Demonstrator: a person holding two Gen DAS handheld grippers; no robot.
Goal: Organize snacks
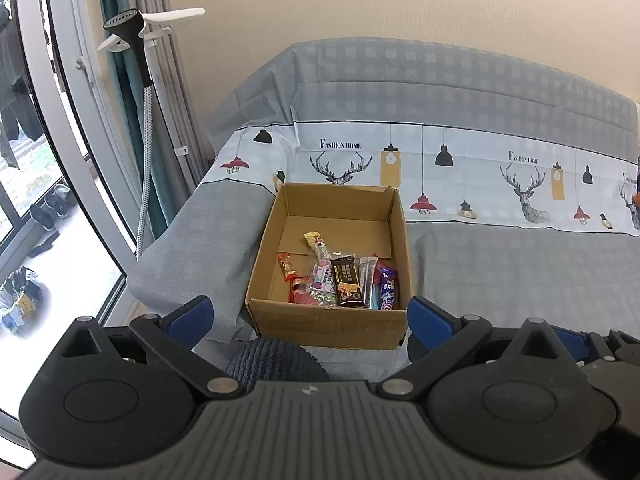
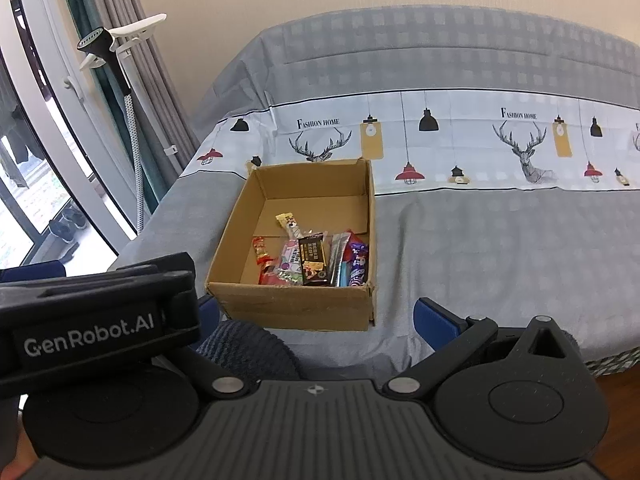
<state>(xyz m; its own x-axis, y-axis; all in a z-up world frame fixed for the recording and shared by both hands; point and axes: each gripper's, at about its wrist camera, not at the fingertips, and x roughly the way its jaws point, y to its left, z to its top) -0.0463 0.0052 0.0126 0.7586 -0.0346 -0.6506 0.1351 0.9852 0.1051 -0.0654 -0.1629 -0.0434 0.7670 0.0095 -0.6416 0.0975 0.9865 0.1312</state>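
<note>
Several wrapped snacks (image 1: 342, 282) lie bunched together in the open brown cardboard box (image 1: 328, 322), at the centre of both of your wrist views. They sit against the box's near wall and toward its right side, leaving the far half of the floor bare. You can pick out a dark brown bar wrapper (image 1: 347, 282) in the middle, a purple packet (image 1: 389, 286) at the right end, a red packet (image 1: 298, 294) at the left end, and a long pink-and-yellow pouch (image 1: 320, 268) reaching toward the back.

The box rests on a bed under a grey sheet with a pale deer-and-lamp printed band (image 1: 460, 172), near the bed's left edge.

Your left gripper (image 1: 310, 318) hovers low in its frame, just short of the box, its blue-padded fingers (image 1: 430, 320) spread wide with nothing between them. Your right gripper (image 2: 316, 320) is likewise spread and empty, though its left finger is mostly hidden behind the black body of the other gripper at the lower left of that view.

A garment steamer on a stand (image 1: 132, 36) stands at the upper left beside grey curtains (image 1: 176, 92).
</note>
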